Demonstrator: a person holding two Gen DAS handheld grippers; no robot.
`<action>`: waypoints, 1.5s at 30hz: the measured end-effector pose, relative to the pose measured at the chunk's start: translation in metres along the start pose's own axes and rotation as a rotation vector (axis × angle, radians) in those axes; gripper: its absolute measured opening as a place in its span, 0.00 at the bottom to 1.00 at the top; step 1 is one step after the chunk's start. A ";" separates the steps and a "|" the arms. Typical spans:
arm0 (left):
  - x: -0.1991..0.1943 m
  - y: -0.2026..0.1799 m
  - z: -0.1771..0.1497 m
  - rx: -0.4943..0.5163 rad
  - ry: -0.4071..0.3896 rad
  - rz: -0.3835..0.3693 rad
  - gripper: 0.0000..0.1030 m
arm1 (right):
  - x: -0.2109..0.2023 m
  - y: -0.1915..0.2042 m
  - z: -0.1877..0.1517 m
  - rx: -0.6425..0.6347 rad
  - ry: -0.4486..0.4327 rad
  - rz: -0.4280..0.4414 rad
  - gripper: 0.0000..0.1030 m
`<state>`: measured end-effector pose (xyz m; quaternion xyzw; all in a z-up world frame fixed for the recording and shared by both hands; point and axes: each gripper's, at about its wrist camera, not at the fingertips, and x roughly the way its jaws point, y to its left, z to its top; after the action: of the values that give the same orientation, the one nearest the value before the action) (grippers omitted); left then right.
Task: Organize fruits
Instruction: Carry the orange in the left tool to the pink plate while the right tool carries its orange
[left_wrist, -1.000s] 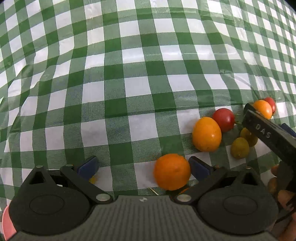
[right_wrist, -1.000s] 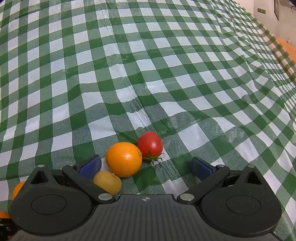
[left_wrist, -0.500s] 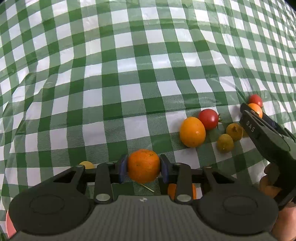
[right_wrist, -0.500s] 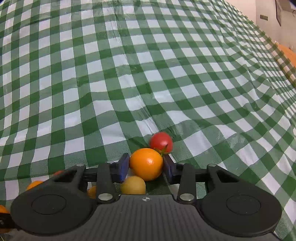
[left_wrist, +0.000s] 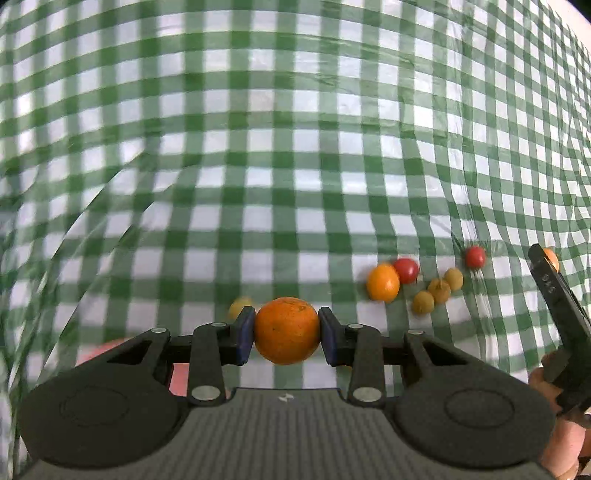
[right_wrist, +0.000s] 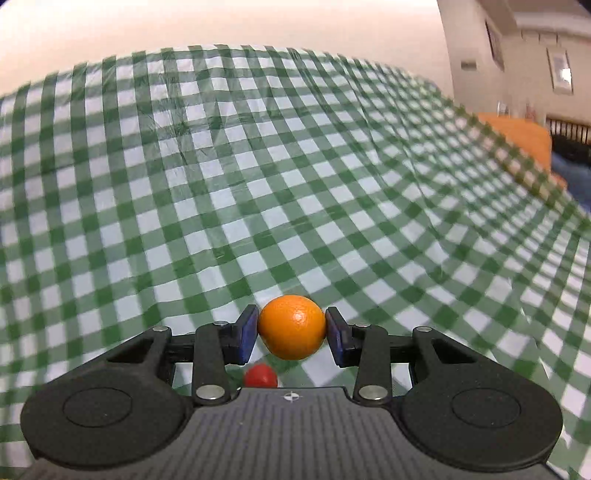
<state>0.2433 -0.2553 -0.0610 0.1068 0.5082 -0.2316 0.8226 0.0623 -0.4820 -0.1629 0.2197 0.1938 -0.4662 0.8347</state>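
1. The green-and-white checked tablecloth (left_wrist: 280, 147) fills both views; in the right wrist view it runs up to a pale wall at twelve o'clock.
2. Our left gripper (left_wrist: 287, 334) is closed on a rough-skinned orange (left_wrist: 287, 330). Its blue pads (left_wrist: 245, 334) press the fruit at nine and three o'clock, so the jaws stand partly apart, only as wide as the orange.
3. Our right gripper (right_wrist: 291, 332) likewise clamps a smooth orange fruit (right_wrist: 291, 326) between its pads, at about the same width. In the left wrist view this gripper appears as a dark bar at three o'clock, with a hand (left_wrist: 561, 435) below it.
4. Both held fruits look clear of the cloth, with checks visible beneath them.
5. The loose fruit lies at about two o'clock from the left gripper's fingertips: an oval orange-yellow fruit (left_wrist: 383, 282) touching a red tomato (left_wrist: 406, 270), then three small yellow-brown fruits (left_wrist: 439, 290) just beside, and a second red tomato (left_wrist: 475, 257) further toward three o'clock.
6. A small yellow fruit (left_wrist: 239, 306) peeks from behind the left pad at eleven o'clock.
7. A red tomato (right_wrist: 260, 376) sits under the right gripper, at seven o'clock from its held fruit.
8. We see no bowl or tray, so where these two go we cannot tell. Each hand is already loaded, so neither can take the loose fruit until it sets its own down.
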 end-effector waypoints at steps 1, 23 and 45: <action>-0.007 0.005 -0.006 -0.009 0.009 -0.001 0.40 | -0.011 -0.004 0.001 0.012 0.026 0.024 0.40; -0.166 0.093 -0.192 -0.148 -0.015 0.062 0.40 | -0.274 0.037 -0.039 -0.219 0.232 0.441 0.40; -0.196 0.145 -0.251 -0.256 -0.115 0.078 0.40 | -0.346 0.069 -0.053 -0.411 0.203 0.554 0.40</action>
<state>0.0427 0.0277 -0.0116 0.0072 0.4809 -0.1382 0.8658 -0.0541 -0.1811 -0.0111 0.1366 0.2985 -0.1493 0.9327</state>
